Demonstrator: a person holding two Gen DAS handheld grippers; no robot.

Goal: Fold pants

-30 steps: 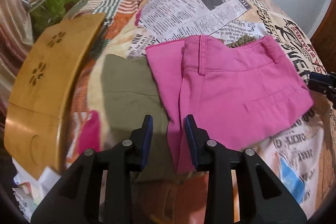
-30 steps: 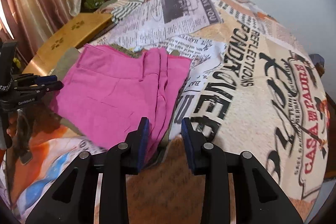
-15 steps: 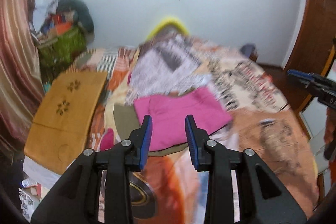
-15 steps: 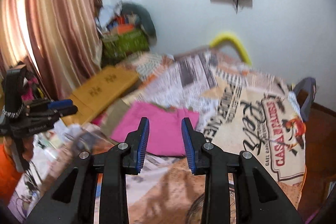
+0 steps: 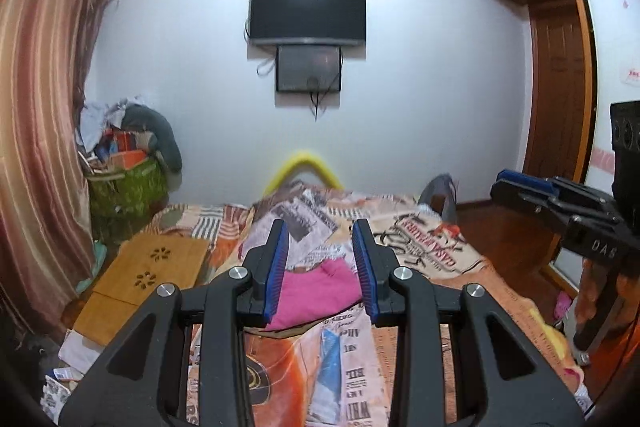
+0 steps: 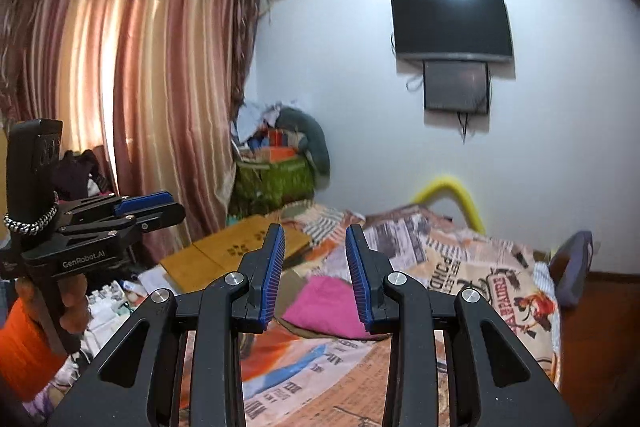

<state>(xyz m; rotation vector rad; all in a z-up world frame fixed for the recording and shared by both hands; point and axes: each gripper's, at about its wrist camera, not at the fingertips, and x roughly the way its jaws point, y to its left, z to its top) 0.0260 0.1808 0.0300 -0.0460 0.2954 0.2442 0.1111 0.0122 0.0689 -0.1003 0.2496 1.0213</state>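
Both claws, left gripper (image 5: pixel 320 267) and right gripper (image 6: pixel 314 273), are gaping empty, partly hiding the folded pink pants (image 5: pixel 316 293) at 6 o'clock; possibly olive cloth (image 6: pixel 294 285) is peeking out only rightward.

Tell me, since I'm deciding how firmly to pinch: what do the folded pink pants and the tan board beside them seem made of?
The folded pink pants look like matte woven cotton, soft and creased, though the weave is too small to confirm. The tan board looks like smooth bamboo or wood: flat, rigid, with flower-shaped cutouts.
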